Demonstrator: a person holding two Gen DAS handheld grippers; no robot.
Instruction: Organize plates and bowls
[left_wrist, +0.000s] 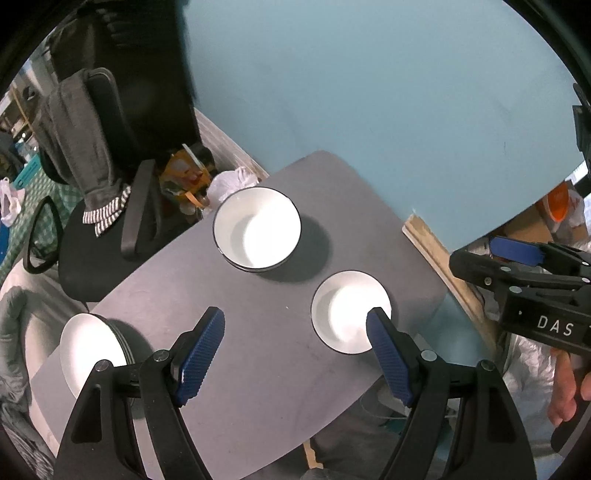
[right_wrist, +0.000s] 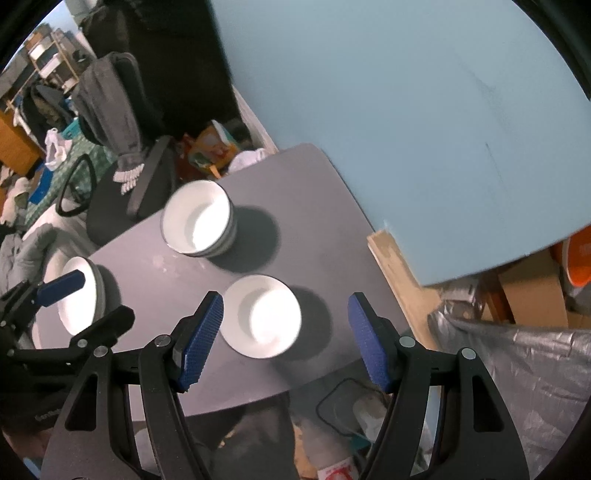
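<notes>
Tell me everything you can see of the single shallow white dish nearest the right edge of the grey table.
The shallow white dish is round with a thin dark rim line and a sunken centre, glossy like glazed ceramic. It sits upright, alone and empty on the grey table, near the front right corner, apart from the stacked bowls. Nothing touches it; the right claw hovers open above it.

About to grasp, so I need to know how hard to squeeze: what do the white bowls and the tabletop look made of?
Single bowl and stacked bowls: probably glazed ceramic, possibly melamine; glossy white with bright glare and thin dark rims. Tabletop: matte grey, likely laminate or painted board; no reflections, faint scuffs.
</notes>
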